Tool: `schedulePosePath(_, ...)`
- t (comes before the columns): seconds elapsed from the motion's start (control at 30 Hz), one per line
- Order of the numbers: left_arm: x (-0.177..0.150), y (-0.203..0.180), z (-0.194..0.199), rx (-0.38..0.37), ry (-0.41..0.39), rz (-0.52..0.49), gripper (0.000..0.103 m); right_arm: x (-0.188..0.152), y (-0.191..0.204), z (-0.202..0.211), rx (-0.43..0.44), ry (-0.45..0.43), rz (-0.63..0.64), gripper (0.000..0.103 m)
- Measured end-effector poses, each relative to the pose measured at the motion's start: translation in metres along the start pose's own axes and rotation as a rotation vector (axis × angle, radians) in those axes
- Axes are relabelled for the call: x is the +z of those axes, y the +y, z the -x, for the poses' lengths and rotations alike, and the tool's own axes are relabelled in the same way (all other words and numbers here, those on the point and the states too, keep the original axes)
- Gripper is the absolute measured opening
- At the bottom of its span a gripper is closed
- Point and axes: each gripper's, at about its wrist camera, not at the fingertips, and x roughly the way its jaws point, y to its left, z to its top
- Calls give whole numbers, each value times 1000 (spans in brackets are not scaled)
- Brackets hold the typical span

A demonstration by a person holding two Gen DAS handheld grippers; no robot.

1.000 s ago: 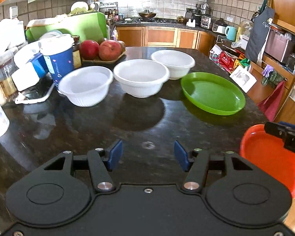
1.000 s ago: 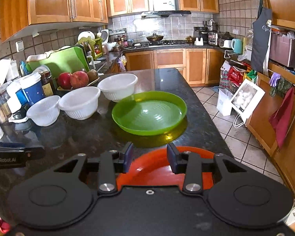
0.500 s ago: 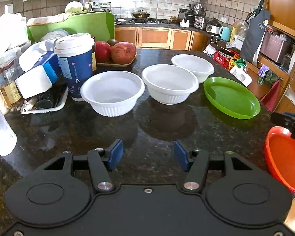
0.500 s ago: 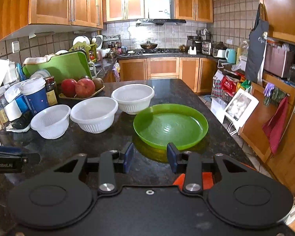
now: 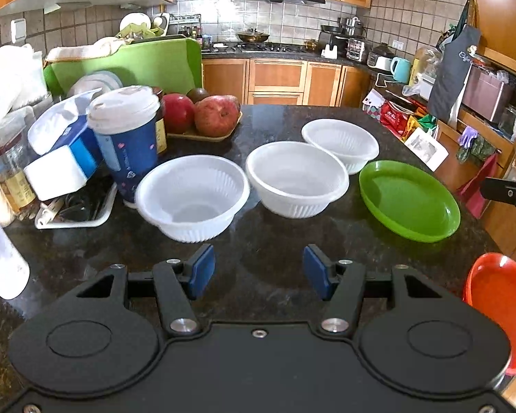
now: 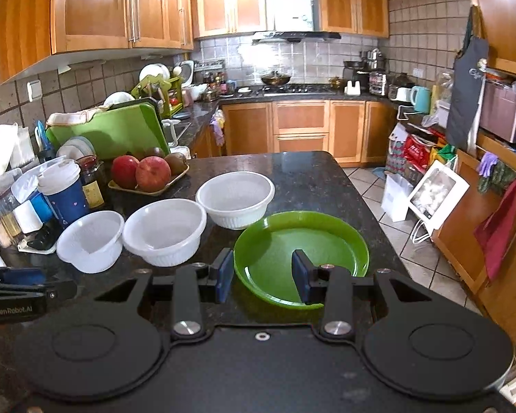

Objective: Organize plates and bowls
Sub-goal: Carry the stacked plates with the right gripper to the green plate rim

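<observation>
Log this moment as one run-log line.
left gripper: open, empty | right gripper: open, above green plate | three white bowls: unstacked

i see both views evenly lit from overhead, glare on the cabinets (image 6: 93, 7) and dark counter (image 5: 278, 261), soft shadows under the bowls (image 5: 192, 199), sharp centre, fisheye bending at edges

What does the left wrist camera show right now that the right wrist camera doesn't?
Only the left wrist view shows the orange plate at the counter's near right edge. Only the right wrist view shows the right gripper open over the green plate. Both show three white bowls in a row, the green plate and the apples.
</observation>
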Motion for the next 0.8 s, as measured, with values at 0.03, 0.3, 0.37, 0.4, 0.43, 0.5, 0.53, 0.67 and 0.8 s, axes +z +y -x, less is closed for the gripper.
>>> schedulePosePath(0.03, 2, -4, -3, 2, 1, 0, 62, 4, -5, -2, 1, 0, 6, 40)
schedulePosePath(0.3, 23, -44, -36, -12, 50, 22, 62, 28, -53, -40, -28, 23, 76, 40)
schedulePosePath(0.37, 27, -55, -45, -8, 60, 16, 61, 30, -65, -55, -19, 44, 79, 40)
schedulePosePath(0.4, 28, -62, -51, -4, 66, 11, 61, 29, -69, -61, -17, 54, 77, 40)
schedulePosePath(0.43, 30, -68, -56, 0, 75, 6, 61, 28, -74, -69, -11, 67, 73, 40)
schedulePosePath(0.5, 32, -78, -65, 3, 91, 0, 60, 27, -85, -83, 1, 93, 63, 39)
schedulePosePath(0.53, 32, -82, -70, 4, 101, -1, 59, 27, -91, -92, 8, 106, 59, 39)
schedulePosePath(0.67, 36, -99, -90, 3, 151, -5, 54, 24, -103, -121, 31, 159, 44, 39)
schedulePosePath(0.8, 39, -109, -107, 6, 181, 5, 53, 20, -114, -144, 46, 191, 31, 39)
